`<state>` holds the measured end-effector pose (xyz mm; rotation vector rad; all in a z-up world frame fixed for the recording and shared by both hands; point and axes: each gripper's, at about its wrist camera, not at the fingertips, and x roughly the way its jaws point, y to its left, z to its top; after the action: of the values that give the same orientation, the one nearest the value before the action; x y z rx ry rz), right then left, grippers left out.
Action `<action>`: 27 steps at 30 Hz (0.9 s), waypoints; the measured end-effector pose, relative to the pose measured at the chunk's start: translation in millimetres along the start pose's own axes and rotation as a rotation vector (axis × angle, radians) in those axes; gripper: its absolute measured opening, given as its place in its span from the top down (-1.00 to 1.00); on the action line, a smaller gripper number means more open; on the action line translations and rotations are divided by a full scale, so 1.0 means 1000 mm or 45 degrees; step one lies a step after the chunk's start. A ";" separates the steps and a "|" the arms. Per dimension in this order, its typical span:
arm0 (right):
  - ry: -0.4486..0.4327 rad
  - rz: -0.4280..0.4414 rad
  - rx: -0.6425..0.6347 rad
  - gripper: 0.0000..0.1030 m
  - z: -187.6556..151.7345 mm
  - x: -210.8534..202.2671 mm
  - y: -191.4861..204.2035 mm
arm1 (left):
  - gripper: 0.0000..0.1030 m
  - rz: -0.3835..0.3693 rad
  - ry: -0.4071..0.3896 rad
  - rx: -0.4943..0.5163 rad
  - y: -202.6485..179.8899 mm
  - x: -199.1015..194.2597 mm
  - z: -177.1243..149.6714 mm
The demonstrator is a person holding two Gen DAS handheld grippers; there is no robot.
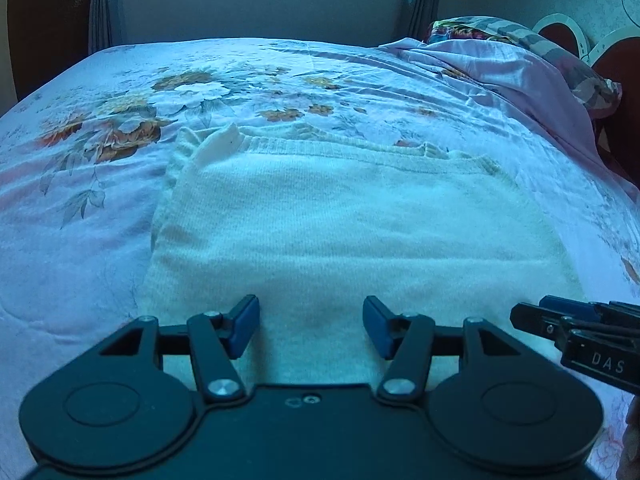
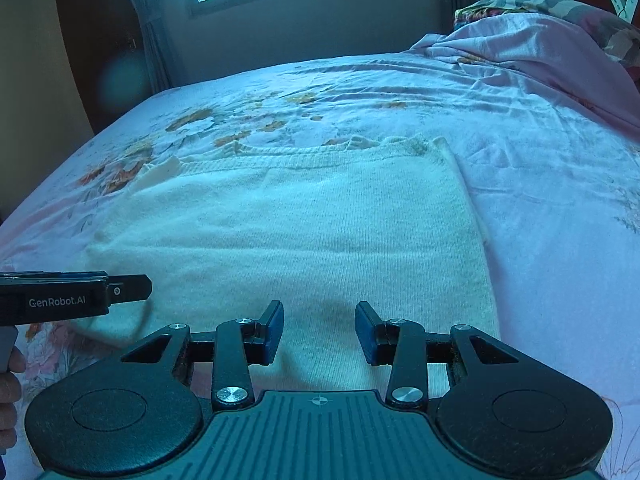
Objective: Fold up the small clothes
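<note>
A: So, which step was in hand?

B: By my reading, the approach before a fold. One white knitted garment (image 1: pixel 340 220) lay flat on the flowered bed (image 1: pixel 100 200). The left claw (image 1: pixel 311 328) and right claw (image 2: pixel 319 333) both hung over its near edge, jaws apart, gripping nothing.

A: And next?

B: Probably lowering each claw, pinching that near edge, then carrying it toward the far hem.

A: Counts?

B: One garment, two claws, one bed, one rumpled blanket (image 2: pixel 540 52).
</note>
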<state>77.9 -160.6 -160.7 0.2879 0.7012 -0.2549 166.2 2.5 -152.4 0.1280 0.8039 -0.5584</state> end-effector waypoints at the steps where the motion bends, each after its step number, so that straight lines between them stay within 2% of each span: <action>1: -0.003 0.004 0.004 0.23 0.004 0.003 0.001 | -0.07 0.009 -0.002 0.005 0.001 0.005 0.005; 6: 0.002 0.016 -0.014 0.23 0.018 0.024 0.004 | -0.07 0.036 -0.002 0.023 0.014 0.038 0.034; 11: -0.029 0.034 -0.012 0.23 0.026 0.035 0.002 | -0.07 0.047 -0.007 -0.080 0.041 0.071 0.067; 16: -0.028 0.033 0.002 0.23 0.026 0.042 -0.002 | -0.08 0.072 -0.043 -0.064 0.050 0.097 0.092; 21: -0.055 0.053 0.052 0.23 0.028 0.038 -0.003 | -0.08 0.082 -0.045 -0.210 0.068 0.111 0.105; 25: -0.017 0.008 -0.048 0.23 0.026 0.047 0.006 | -0.08 0.090 -0.043 -0.098 0.055 0.096 0.100; 27: -0.029 0.017 -0.004 0.23 0.028 0.043 0.006 | -0.08 0.088 -0.051 -0.050 0.047 0.079 0.092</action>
<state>127.8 -170.3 -167.7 0.2860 0.6766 -0.2436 294.2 -20.4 -149.3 0.1074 0.7681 -0.4785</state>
